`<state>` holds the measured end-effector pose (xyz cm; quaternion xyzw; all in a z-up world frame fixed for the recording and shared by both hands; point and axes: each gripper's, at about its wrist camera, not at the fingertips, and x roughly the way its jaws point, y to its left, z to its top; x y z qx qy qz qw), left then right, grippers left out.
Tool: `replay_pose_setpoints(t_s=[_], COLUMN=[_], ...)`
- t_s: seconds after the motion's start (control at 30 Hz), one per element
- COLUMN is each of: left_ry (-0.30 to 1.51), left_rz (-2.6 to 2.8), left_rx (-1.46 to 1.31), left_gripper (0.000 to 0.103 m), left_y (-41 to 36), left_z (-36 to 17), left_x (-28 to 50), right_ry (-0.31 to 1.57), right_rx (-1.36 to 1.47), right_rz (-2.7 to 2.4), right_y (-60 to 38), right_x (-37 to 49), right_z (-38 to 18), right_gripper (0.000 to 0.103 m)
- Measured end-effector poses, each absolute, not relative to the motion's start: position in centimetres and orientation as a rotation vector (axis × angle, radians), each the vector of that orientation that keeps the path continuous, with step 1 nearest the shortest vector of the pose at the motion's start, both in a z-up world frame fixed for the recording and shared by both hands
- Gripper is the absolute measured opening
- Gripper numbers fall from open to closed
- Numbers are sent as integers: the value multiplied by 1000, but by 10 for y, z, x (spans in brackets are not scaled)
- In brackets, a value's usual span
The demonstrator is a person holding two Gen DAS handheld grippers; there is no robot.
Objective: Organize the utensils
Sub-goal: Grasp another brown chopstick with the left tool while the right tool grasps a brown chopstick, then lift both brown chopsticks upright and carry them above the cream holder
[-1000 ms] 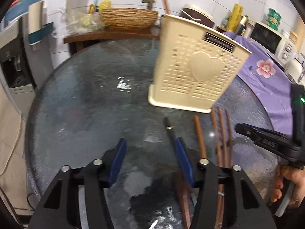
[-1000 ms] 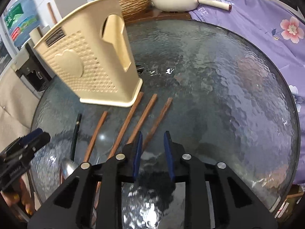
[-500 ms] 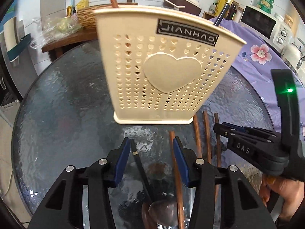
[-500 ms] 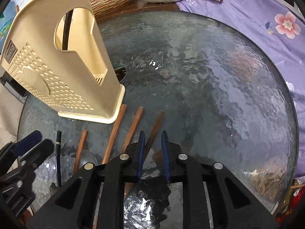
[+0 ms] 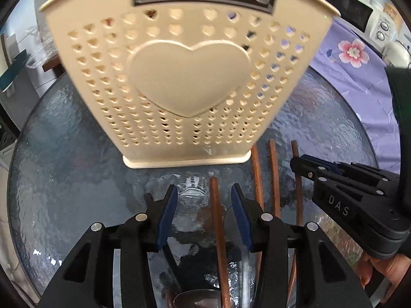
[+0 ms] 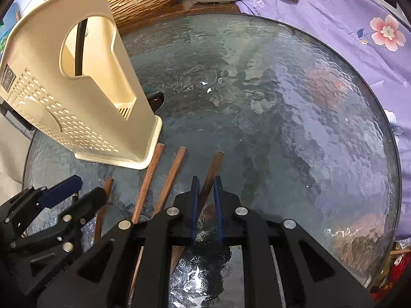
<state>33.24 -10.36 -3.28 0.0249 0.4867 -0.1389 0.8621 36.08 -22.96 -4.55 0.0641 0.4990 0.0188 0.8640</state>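
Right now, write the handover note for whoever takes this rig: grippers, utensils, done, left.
Left gripper: open, low over the glass table, straddling the leftmost brown chopstick; nothing gripped.
Right gripper: jaws nearly closed around the rightmost chopstick; whether it is actually clamped is unclear.
Cream utensil holder stands upright just beyond the chopsticks; one dark handle already stands inside.
Two more chopsticks lie between those two, and a spoon sits at the near edge beneath the left gripper.
Left to do: lift the chopsticks and spoon into the holder.
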Motion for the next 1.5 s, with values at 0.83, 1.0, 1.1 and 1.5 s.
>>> replay_pose_setpoints(t_s=[0.83,1.0,1.1,1.5], left_ry=[1034,1017,999,893], left_rz=[-262,-273,-276,-274], left_rx=[90,31,4,-74], left_gripper=[7,7,7,7], left_y=[-114,-103,-96,-64], left_z=[-45,-38,-30,17], left_x=[348,344,342,321], right_ry=[1016,987,965,788], right_rx=[171,213,245,350], right_rz=[38,45,57,106], right_y=[-224,-233,-239,-261], right_x=[357,355,354,341], right_z=[-45,-43,-38,-2], right_gripper=[10,9,9,7])
